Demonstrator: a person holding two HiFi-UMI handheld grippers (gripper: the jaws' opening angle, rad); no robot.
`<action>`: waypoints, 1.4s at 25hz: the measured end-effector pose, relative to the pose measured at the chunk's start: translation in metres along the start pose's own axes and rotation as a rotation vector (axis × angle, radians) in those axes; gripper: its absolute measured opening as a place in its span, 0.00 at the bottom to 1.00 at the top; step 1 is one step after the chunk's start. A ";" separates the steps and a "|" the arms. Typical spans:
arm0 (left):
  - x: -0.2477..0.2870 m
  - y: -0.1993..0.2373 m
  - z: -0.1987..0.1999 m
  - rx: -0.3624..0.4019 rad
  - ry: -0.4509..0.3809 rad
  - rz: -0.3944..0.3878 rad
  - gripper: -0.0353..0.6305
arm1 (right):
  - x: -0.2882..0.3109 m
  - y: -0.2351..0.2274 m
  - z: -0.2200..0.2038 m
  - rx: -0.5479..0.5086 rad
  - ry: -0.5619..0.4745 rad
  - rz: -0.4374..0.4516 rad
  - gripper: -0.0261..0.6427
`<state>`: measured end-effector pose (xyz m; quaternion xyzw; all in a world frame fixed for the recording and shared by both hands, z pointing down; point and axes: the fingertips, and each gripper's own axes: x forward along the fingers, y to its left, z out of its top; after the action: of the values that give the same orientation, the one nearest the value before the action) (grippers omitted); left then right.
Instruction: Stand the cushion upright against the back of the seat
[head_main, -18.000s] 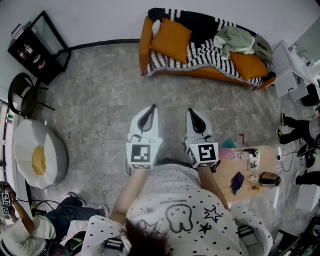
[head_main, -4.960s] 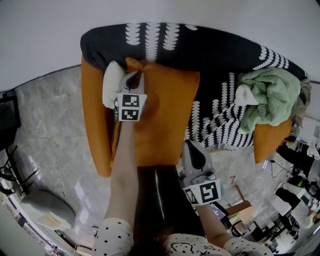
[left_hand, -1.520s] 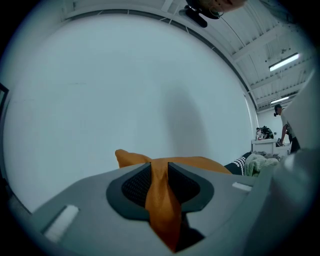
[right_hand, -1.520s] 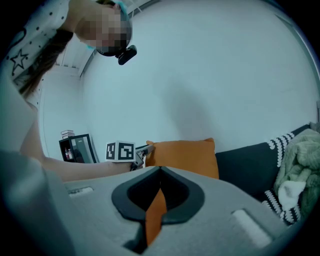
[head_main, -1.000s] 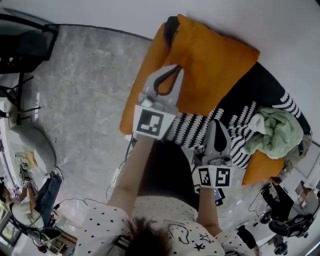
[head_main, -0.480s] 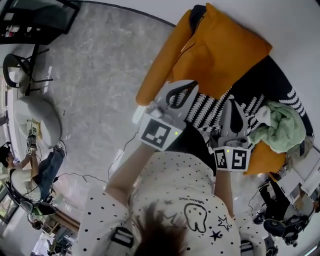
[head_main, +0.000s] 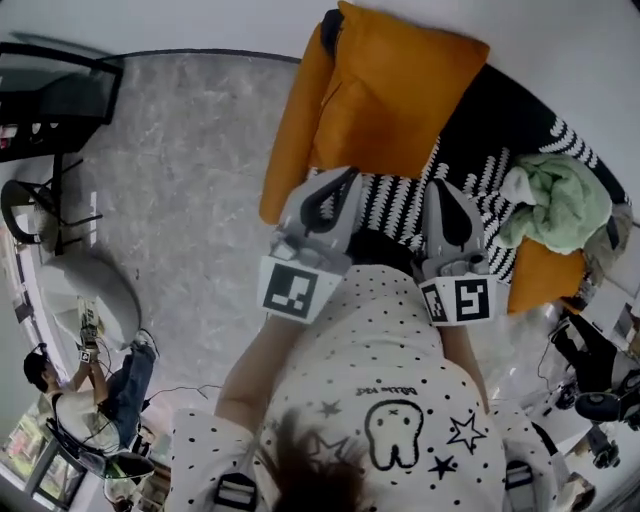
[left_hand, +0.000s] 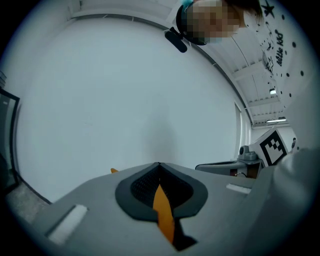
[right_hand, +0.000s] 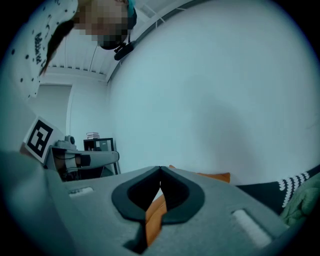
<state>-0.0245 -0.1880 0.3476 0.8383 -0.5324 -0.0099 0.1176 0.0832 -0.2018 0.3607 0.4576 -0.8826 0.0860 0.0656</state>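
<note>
Looking down, head view: orange cushion (head_main: 400, 95) stands on edge at the armrest end of the sofa (head_main: 290, 140), against its back. Your left gripper (head_main: 345, 180) and right gripper (head_main: 443, 188) hover near, not touching. Left gripper view: jaws pinched together, empty. Right gripper view: same, closed on nothing. Likely only a check remains: if it slumps, nudge its top back with closed tips.
</note>
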 end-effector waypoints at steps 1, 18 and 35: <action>0.005 -0.003 0.000 0.006 -0.002 -0.010 0.05 | 0.000 -0.003 0.000 -0.002 -0.005 -0.004 0.04; 0.059 -0.034 -0.017 0.002 0.044 -0.139 0.05 | 0.001 -0.047 -0.003 -0.019 -0.015 -0.062 0.04; 0.057 -0.009 -0.025 -0.063 0.063 -0.052 0.05 | 0.019 -0.031 -0.009 -0.023 0.015 0.008 0.04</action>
<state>0.0117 -0.2308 0.3761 0.8475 -0.5060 -0.0034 0.1603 0.0985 -0.2324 0.3762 0.4524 -0.8849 0.0794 0.0773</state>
